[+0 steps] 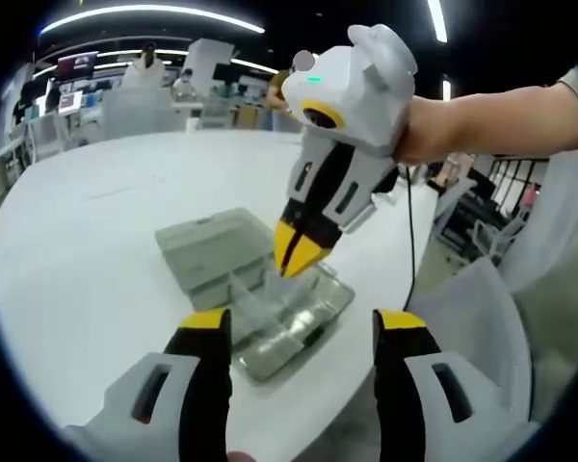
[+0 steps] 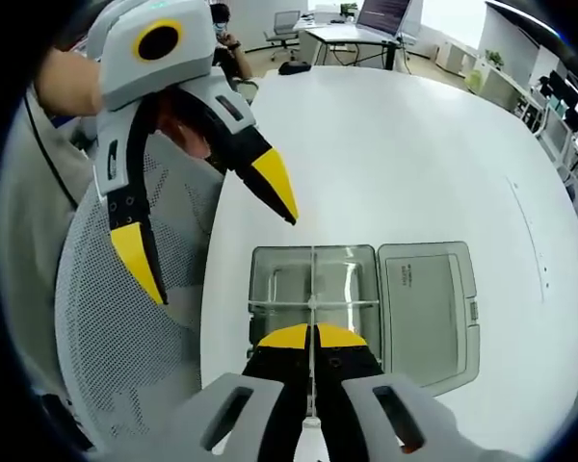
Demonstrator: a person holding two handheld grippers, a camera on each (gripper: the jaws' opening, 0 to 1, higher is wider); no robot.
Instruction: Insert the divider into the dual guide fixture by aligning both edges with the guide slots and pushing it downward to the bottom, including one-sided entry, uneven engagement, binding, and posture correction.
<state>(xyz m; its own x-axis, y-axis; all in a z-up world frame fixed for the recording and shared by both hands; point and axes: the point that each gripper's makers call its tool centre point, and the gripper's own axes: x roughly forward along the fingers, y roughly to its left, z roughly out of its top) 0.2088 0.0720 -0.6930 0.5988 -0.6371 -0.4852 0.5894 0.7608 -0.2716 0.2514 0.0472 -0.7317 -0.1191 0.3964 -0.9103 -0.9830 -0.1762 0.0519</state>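
Open-plan office or lab floor. Big round white table (image 1: 96, 221) in the foreground, mesh office chair (image 2: 125, 318) at lower left of the right gripper view, desks with a laptop (image 2: 380, 14) at top, linear ceiling lights (image 1: 149, 13), monitors (image 1: 77, 65) upper left.

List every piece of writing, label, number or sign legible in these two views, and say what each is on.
None can be read.
Lid of the clear box: a small dark mark near its edge, too small to read.
Background screens: lit, but blurred.
The right gripper and left gripper carry no visible lettering.
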